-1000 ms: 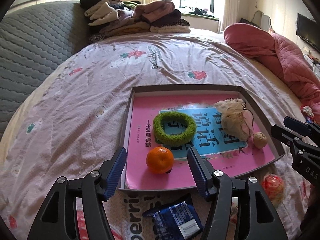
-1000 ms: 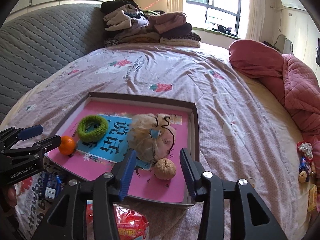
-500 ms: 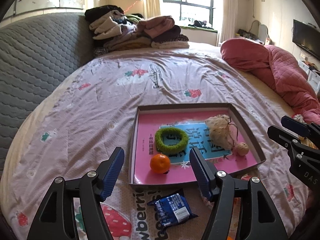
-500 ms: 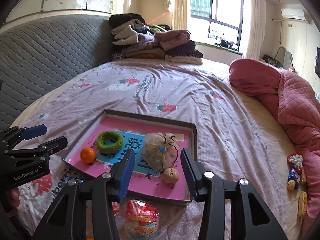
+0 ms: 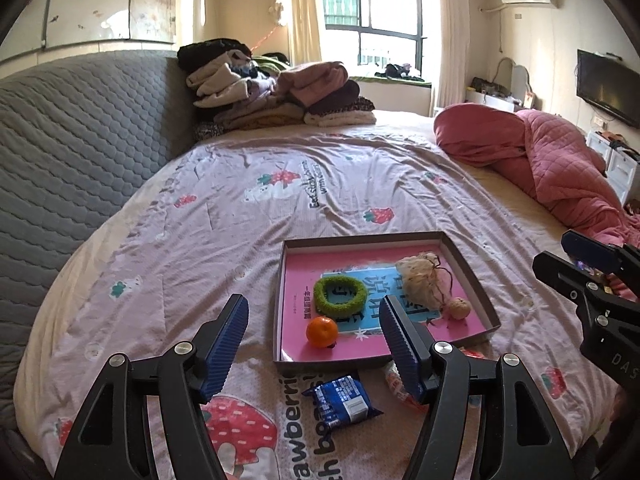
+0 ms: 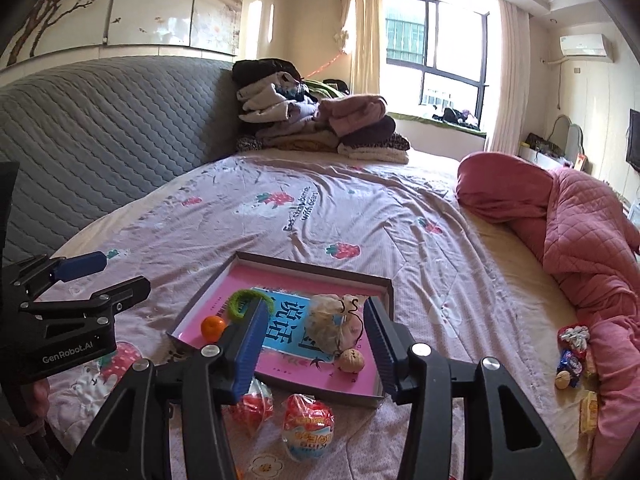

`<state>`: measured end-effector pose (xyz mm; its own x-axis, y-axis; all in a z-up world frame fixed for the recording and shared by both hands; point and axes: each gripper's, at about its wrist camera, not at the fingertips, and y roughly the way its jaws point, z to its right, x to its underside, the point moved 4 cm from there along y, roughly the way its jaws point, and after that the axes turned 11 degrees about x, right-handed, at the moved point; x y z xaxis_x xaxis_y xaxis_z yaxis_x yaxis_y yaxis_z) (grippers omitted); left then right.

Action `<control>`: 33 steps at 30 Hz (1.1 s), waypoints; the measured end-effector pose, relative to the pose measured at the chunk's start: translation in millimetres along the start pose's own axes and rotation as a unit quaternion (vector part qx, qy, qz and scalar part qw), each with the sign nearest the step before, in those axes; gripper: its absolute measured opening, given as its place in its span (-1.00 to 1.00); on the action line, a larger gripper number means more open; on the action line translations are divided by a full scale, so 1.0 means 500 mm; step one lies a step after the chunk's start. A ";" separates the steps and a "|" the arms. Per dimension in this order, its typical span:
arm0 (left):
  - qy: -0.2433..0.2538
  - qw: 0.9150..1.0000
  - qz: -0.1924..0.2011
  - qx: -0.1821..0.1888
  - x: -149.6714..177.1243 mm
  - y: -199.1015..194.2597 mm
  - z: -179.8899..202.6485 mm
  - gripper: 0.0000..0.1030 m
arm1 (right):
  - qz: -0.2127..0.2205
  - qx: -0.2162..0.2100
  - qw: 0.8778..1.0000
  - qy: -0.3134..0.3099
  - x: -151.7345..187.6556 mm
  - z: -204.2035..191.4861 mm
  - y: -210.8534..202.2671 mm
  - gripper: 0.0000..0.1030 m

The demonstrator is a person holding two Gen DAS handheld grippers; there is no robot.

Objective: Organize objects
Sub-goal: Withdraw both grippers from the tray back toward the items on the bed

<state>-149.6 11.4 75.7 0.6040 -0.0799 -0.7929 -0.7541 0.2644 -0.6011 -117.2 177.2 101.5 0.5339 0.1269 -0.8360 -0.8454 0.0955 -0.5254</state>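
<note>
Box lid [image 5: 472,280] on bed [image 5: 200,220]: tangerine [image 5: 322,331], green ring [image 5: 340,296], pouch [image 5: 420,280], walnut [image 5: 459,308] | left tongs [image 5: 314,340] spread, empty | right tongs [image 6: 316,344] opening, empty

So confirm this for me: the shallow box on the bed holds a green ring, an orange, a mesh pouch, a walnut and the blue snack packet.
Not quite. The blue snack packet lies on the bedspread just outside the shallow box, by its near edge, as the left wrist view shows. The green ring, orange, mesh pouch and walnut are inside.
</note>
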 end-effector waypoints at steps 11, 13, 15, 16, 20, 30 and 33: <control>0.010 1.000 0.011 -0.001 0.013 -0.063 0.022 0.35 | 0.024 -0.002 1.000 0.004 -0.004 0.004 -0.080 0.05; 0.011 1.000 0.011 -0.001 0.016 -0.071 0.025 0.35 | 0.026 -0.002 1.000 0.003 -0.002 0.003 -0.090 0.05; 0.011 1.000 0.014 0.000 0.020 -0.080 0.026 0.35 | 0.029 -0.003 1.000 0.001 -0.001 0.003 -0.099 0.06; 0.011 1.000 0.013 0.001 0.023 -0.084 0.027 0.35 | 0.030 -0.003 1.000 0.000 0.001 0.003 -0.103 0.06; 0.010 1.000 0.015 0.000 0.029 -0.099 0.026 0.35 | 0.034 -0.002 0.999 0.000 0.006 0.001 -0.121 0.07; 0.014 1.000 0.022 0.000 0.044 -0.128 0.038 0.35 | 0.037 -0.002 0.999 -0.001 0.023 0.004 -0.142 0.09; 0.015 1.000 0.024 -0.001 0.051 -0.135 0.044 0.35 | 0.035 -0.002 0.999 0.001 0.034 0.007 -0.148 0.09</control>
<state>-77.5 12.7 98.4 0.5593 -0.0950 -0.8235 -0.7825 0.2674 -0.5623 -45.4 175.9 126.5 0.4743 0.1306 -0.8706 -0.8803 0.0833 -0.4670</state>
